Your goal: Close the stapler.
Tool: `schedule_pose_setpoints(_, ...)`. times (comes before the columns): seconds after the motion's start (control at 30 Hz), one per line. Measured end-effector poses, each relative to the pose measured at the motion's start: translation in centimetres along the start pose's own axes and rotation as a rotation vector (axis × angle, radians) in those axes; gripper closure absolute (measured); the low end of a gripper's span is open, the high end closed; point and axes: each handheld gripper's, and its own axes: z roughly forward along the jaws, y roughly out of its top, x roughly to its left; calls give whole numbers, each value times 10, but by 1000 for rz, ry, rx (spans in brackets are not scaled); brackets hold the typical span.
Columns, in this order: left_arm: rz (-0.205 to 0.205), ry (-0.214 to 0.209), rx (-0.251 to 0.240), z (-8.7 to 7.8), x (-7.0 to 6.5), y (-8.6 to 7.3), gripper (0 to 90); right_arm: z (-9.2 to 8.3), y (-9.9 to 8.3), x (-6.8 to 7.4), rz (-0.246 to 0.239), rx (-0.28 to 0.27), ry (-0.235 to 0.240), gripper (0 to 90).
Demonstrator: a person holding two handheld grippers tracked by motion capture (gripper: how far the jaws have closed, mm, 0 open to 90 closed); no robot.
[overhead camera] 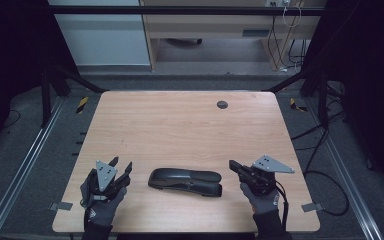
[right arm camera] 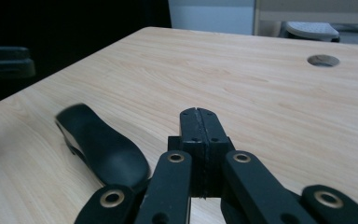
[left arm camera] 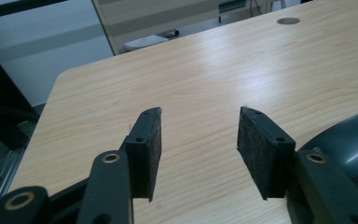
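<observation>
The black stapler (left arm camera: 349, 140) is cut off by the right edge in the left gripper view. In the right gripper view its near end is hidden behind the right claw (right arm camera: 200, 114), and its far tip is blurred

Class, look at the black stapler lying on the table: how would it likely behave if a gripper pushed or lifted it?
The black stapler looks rigid, so it probably keeps its shape. Long and low on the table, it likely slides rather than rolls. Its smooth rounded top may slip between pads.
</observation>
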Motion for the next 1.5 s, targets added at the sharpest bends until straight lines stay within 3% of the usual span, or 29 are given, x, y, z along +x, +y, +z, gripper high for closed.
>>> schedule_pose_setpoints(0.3,-27,15,44,1,10,-24,526,10,12,20,-46,40,84,900)
schedule_pose_setpoints(0.63,-50,27,62,3,15,-31,534,23,3,37,-66,111,143,900)
schedule_pose_setpoints(0.93,-56,35,73,4,18,-35,536,26,-3,39,-65,145,131,900)
schedule_pose_setpoints(1.1,-59,38,74,3,20,-35,538,31,-21,37,-72,189,91,900)
schedule_pose_setpoints(1.2,-64,42,72,3,21,-35,539,29,-27,34,-34,154,107,900)
schedule_pose_setpoints(1.4,-67,44,71,2,21,-35,539,29,-30,36,-46,138,88,900)
schedule_pose_setpoints(1.47,-67,43,70,3,22,-35,537,29,-25,38,-63,157,83,900)
schedule_pose_setpoints(1.5,-69,42,71,3,22,-35,535,28,-23,38,-62,141,88,900)
